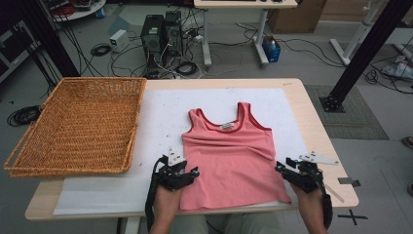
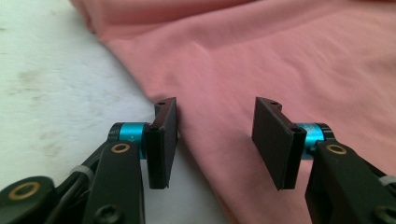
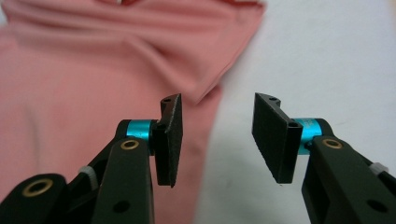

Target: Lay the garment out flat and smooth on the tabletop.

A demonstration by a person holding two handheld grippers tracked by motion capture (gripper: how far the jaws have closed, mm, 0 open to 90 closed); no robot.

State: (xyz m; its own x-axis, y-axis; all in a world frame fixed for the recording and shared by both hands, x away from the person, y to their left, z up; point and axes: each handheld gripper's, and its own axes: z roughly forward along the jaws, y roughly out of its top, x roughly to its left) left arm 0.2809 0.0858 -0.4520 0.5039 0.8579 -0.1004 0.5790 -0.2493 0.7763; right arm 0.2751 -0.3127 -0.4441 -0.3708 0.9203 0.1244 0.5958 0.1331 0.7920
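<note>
Here, nearest the person, both grippers sit at the bottom corners of the pink tank top [image 1: 229,163]. The left gripper [image 1: 187,174] has jaws apart, nothing pinched; in the left gripper view the shirt's side edge runs between the pads [image 2: 164,140], cloth lying to its right. The right gripper [image 1: 285,170] is also open and empty, with the shirt edge just left of its gap in the right gripper view. Each hand is equally close to its own corner. The top lies flat on the white mat [image 1: 160,117], long axis running away from the person, straps far. Beyond, left, sits a wicker basket [image 1: 78,124], well apart. Likely next: pinch both hem corners.
</note>
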